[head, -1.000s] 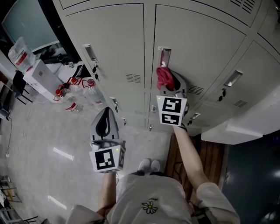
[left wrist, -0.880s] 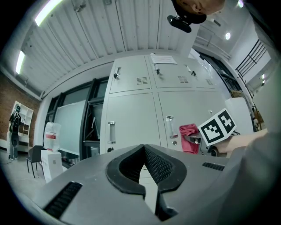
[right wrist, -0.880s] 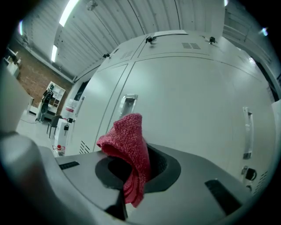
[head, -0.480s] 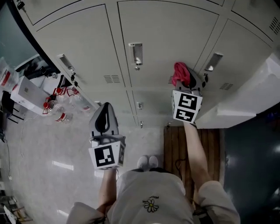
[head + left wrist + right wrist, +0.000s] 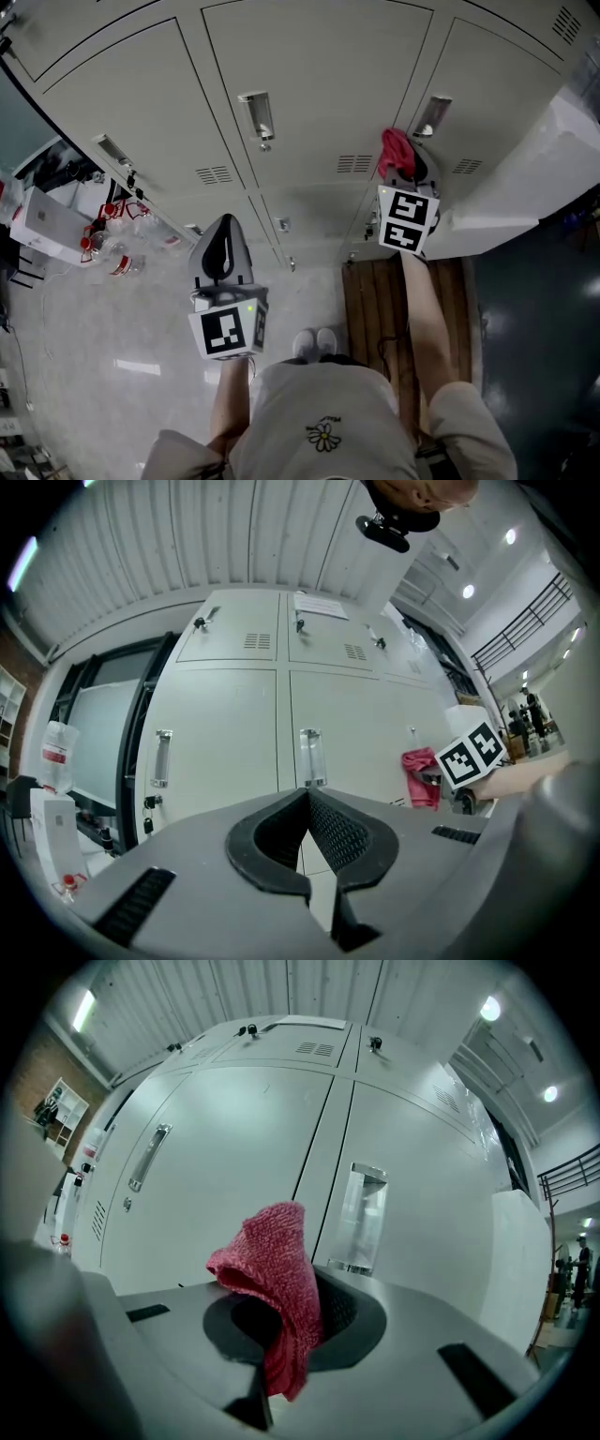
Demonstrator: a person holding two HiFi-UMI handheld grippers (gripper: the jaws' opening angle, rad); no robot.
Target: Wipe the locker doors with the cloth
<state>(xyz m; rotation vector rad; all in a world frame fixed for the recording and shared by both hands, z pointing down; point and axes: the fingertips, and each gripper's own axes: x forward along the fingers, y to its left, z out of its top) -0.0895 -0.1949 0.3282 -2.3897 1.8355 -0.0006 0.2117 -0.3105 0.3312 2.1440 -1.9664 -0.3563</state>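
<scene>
Red knitted cloth [image 5: 396, 150] stood bunched from the right gripper's [image 5: 401, 171] clenched jaws, held near the seam between two locker doors [image 5: 319, 84], seemingly for wiping, while the left gripper [image 5: 222, 255] hung low, closed on nothing.

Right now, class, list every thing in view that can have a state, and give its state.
Left gripper: shut, nothing between its jaws.
Right gripper: shut on the red knitted cloth.
That red knitted cloth: bunched, clamped between the jaws.
Pale grey metal locker doors: those in view closed.
</scene>
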